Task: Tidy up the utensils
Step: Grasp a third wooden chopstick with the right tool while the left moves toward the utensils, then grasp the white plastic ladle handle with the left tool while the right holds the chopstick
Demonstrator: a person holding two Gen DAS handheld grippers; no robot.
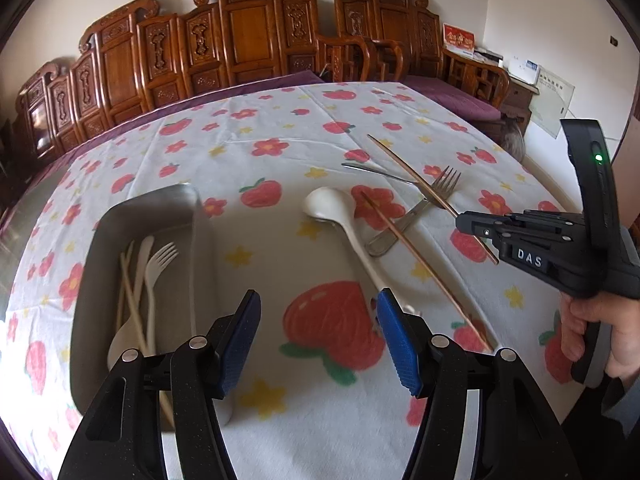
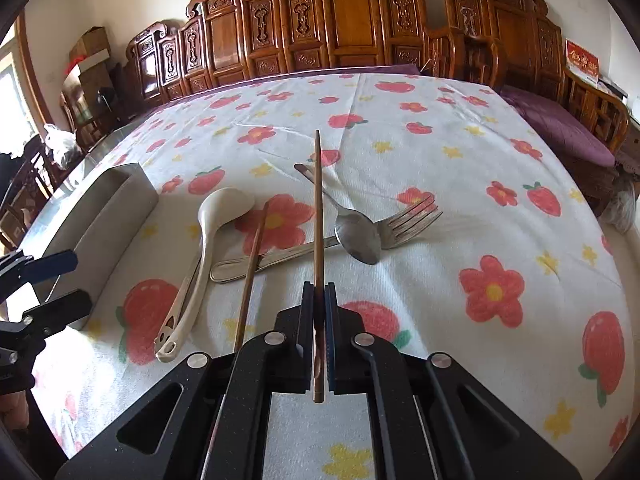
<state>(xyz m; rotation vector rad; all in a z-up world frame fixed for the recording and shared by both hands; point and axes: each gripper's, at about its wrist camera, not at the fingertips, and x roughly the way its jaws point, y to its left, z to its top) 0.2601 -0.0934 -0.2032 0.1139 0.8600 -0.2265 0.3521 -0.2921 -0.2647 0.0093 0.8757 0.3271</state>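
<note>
on the flowered tablecloth, right gripper clamped on a brown chopstick, angled above the metal fork and metal spoon. second chopstick and white spoon lie beside. left gripper spread wide, holding nothing, next to the metal tray with white utensils.

Both wrist views sit low over the tablecloth, facing the carved bench at 12 o'clock. The left view looks from near the tray; both share the white spoon and fork.
</note>
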